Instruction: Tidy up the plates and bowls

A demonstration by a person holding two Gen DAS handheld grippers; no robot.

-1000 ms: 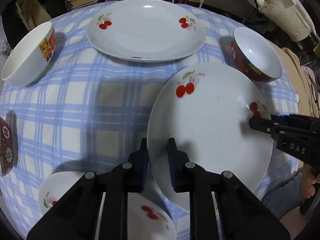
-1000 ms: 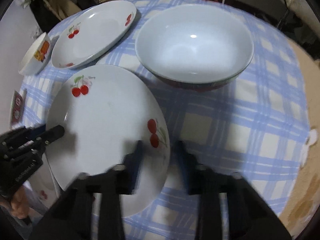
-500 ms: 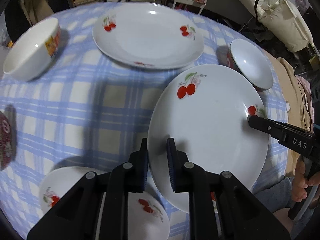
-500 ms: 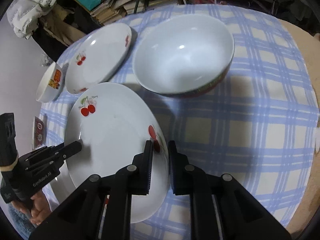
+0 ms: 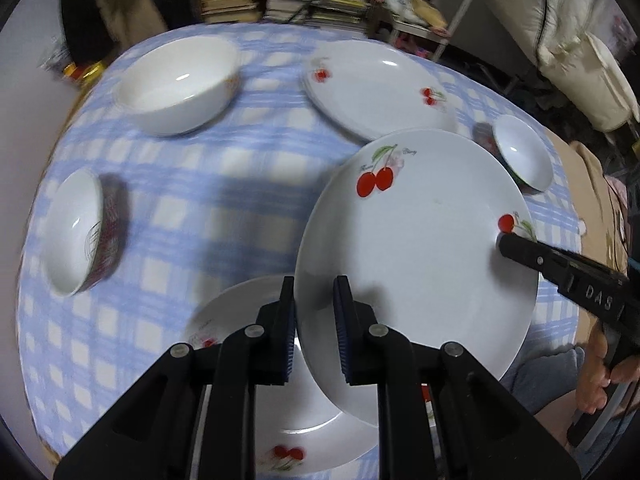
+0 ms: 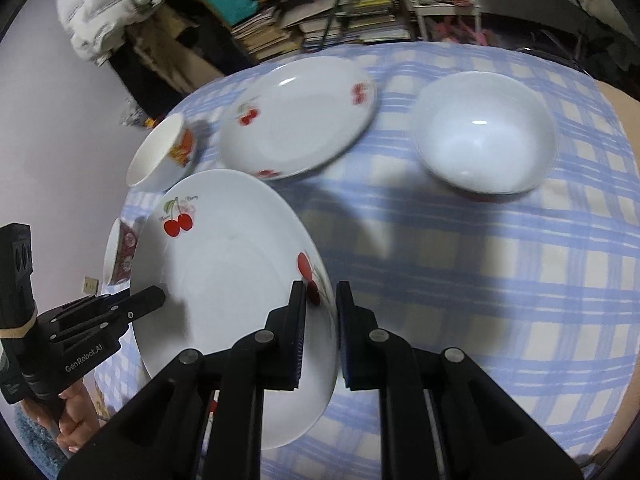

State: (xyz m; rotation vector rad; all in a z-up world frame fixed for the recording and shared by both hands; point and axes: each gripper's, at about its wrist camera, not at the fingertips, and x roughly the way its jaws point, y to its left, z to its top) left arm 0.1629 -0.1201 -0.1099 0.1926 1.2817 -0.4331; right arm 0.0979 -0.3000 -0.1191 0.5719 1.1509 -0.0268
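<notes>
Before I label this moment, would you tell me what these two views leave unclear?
- Left wrist view: the lower plate is partly hidden by the held plate and the left gripper; its cherry print is blurred.
- Right wrist view: the patterned bowl is mostly hidden behind the held plate.

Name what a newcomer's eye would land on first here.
The big cherry plate, pinched at opposite rims by the left gripper and right gripper above the blue checked tablecloth. Beneath it lies another cherry plate; white bowls ring the table.
</notes>
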